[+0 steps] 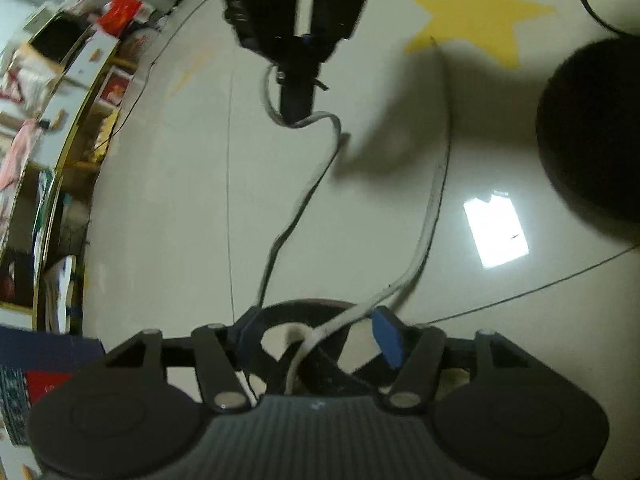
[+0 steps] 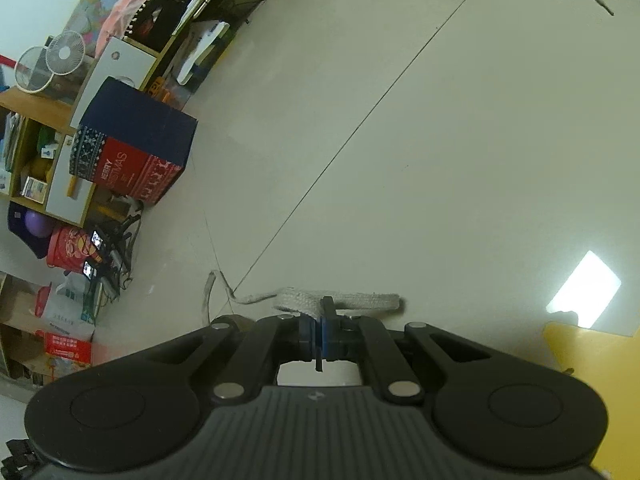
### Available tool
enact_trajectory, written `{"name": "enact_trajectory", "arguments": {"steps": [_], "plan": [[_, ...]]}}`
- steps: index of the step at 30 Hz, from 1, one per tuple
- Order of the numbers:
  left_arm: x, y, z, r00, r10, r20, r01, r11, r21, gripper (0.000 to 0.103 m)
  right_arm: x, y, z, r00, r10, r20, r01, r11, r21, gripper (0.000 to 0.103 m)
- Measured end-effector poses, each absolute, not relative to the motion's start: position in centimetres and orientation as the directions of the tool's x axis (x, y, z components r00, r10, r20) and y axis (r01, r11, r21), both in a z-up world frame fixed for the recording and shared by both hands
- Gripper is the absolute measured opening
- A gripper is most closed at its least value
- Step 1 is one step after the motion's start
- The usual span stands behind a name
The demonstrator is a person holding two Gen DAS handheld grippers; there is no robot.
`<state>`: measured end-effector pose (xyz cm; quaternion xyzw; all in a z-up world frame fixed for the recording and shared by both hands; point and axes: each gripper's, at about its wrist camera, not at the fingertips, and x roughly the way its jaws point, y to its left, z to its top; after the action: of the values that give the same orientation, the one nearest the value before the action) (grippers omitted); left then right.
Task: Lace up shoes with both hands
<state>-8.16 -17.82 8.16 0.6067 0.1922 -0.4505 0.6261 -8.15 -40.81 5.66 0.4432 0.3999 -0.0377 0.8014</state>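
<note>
In the left wrist view my left gripper (image 1: 316, 332) stands open at the bottom, its blue pads (image 1: 386, 336) on either side of the black shoe's top (image 1: 320, 364). A white lace (image 1: 432, 208) rises from the shoe, passes close to the right pad and trails away over the floor. A second strand (image 1: 304, 200) leads up to my right gripper (image 1: 296, 108), which hangs above the floor with the lace looped at its tip. In the right wrist view my right gripper (image 2: 318, 320) is shut on the flat white lace (image 2: 360, 300), which is folded across its fingertips.
The floor is pale tile with a yellow star mat (image 1: 476, 16) and a round black object (image 1: 592, 132) at the right. A blue and red gift box (image 2: 136, 140), a red bucket (image 2: 68, 248) and cluttered shelves (image 2: 36, 140) line the left side.
</note>
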Motion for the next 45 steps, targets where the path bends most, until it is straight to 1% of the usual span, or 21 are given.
{"name": "enact_trajectory", "arguments": {"steps": [3,5,6,8,9,10,13,14,16,18,20,24,26,28,31,34,36,39,42,43,45], "plan": [[-7.7,-18.8,7.6,0.487,-0.302,-0.82,0.815,-0.18,0.55,0.062,-8.4,-41.2,5.9,0.683,0.289,-0.671,0.415,0.602,0.682,0.002],[-7.1,-19.3,7.0,0.441,-0.28,-0.852,0.85,-0.172,0.497,0.048,-8.5,-41.5,6.0,0.687,0.285,-0.668,0.416,0.599,0.684,0.003],[-7.1,-19.4,6.7,0.439,-0.281,-0.853,0.852,-0.171,0.495,0.047,-8.5,-41.6,6.0,0.688,0.284,-0.667,0.418,0.596,0.685,0.003],[-7.4,-19.1,6.7,0.45,-0.291,-0.844,0.848,-0.156,0.506,0.026,-8.6,-41.9,6.0,0.69,0.284,-0.665,0.419,0.593,0.688,0.003],[-7.0,-19.1,7.2,0.449,-0.3,-0.842,0.861,-0.107,0.498,0.013,-8.7,-42.0,6.0,0.692,0.284,-0.664,0.418,0.592,0.689,0.003],[-6.7,-19.0,7.7,0.449,-0.309,-0.839,0.871,-0.058,0.487,0.002,-8.7,-42.1,6.0,0.694,0.283,-0.662,0.417,0.591,0.691,0.003],[-5.5,-18.0,9.4,0.477,-0.337,-0.811,0.873,0.078,0.481,0.002,-8.6,-42.4,6.0,0.704,0.277,-0.654,0.417,0.583,0.697,0.003],[-4.9,-17.2,10.4,0.483,-0.36,-0.799,0.875,0.158,0.458,0.002,-8.6,-42.5,6.0,0.707,0.277,-0.651,0.417,0.58,0.7,0.003],[-3.9,-15.4,12.6,0.486,-0.408,-0.773,0.869,0.314,0.382,0.002,-8.7,-42.6,6.1,0.714,0.274,-0.644,0.414,0.576,0.705,0.003],[-3.3,-12.9,14.5,0.473,-0.476,-0.741,0.859,0.435,0.269,0.002,-8.8,-42.8,6.2,0.722,0.272,-0.636,0.406,0.578,0.708,0.003],[-2.9,-10.7,15.5,0.51,-0.491,-0.706,0.814,0.541,0.212,0.002,-8.9,-43.1,6.2,0.725,0.27,-0.634,0.408,0.573,0.71,0.003],[-1.3,-6.4,16.7,0.62,-0.461,-0.635,0.653,0.752,0.091,0.002,-8.9,-43.1,6.1,0.725,0.266,-0.635,0.414,0.569,0.71,0.003],[-0.1,-4.6,16.3,0.645,-0.446,-0.62,0.565,0.825,-0.005,0.002,-8.8,-42.9,6.1,0.724,0.269,-0.635,0.41,0.572,0.71,0.003],[0.8,-3.2,15.7,0.638,-0.455,-0.621,0.505,0.856,-0.108,0.002,-8.7,-42.5,6.3,0.724,0.275,-0.633,0.4,0.58,0.71,0.003],[0.8,-1.6,15.1,0.663,-0.442,-0.605,0.427,0.886,-0.18,0.002,-8.6,-42.0,6.5,0.723,0.277,-0.633,0.389,0.594,0.704,0.003],[0.9,0.5,15.1,0.709,-0.418,-0.567,0.33,0.908,-0.257,0.002,-8.7,-41.9,6.5,0.722,0.275,-0.635,0.392,0.594,0.702,0.003],[1.0,1.9,15.3,0.755,-0.383,-0.532,0.265,0.92,-0.288,0.002,-8.7,-41.9,6.4,0.72,0.273,-0.637,0.396,0.592,0.702,0.003],[1.3,3.8,15.8,0.816,-0.287,-0.501,0.158,0.946,-0.285,0.002,-8.9,-41.9,6.7,0.725,0.267,-0.635,0.394,0.596,0.7,0.003],[2.8,6.5,15.1,0.805,-0.231,-0.546,0.061,0.948,-0.311,0.002,-9.0,-41.9,7.6,0.744,0.242,-0.622,0.387,0.603,0.698,0.003],[3.0,6.8,14.8,0.785,-0.262,-0.561,0.075,0.939,-0.334,0.002,-9.0,-41.9,7.8,0.749,0.241,-0.617,0.383,0.603,0.7,0.003],[3.2,6.0,14.2,0.72,-0.372,-0.586,0.181,0.916,-0.359,0.003,-8.6,-41.7,8.0,0.747,0.255,-0.614,0.373,0.603,0.705,0.002]]}}
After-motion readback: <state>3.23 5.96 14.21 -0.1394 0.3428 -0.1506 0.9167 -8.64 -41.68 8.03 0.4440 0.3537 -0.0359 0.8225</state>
